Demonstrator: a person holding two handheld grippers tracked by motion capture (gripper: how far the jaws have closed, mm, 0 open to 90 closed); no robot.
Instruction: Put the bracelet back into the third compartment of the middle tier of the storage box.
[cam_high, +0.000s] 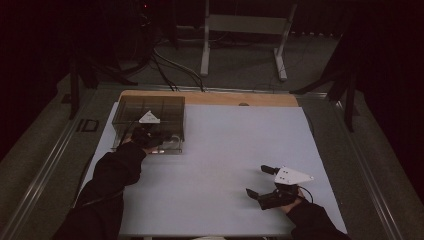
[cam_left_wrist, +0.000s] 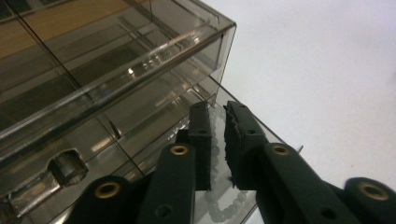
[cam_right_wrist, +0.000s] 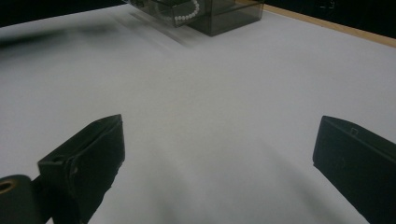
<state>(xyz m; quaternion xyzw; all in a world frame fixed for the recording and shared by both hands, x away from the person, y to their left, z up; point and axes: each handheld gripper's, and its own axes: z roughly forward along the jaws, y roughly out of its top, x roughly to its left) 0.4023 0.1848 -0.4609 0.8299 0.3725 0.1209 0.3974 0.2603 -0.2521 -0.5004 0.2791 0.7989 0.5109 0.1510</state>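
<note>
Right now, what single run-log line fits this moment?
left gripper: nearly shut, over bead string in open drawer | right gripper: open, idle on table

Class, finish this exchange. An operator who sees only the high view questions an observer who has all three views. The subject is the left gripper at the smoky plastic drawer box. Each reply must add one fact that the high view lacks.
Operator: I see the left gripper at the drawer box. What is in the pulled-out drawer?
Observer: A string of white beads lies on its floor.
Operator: How do the jaws stand?
Observer: Close together with a narrow gap, just above the beads, which show through that gap.
</note>
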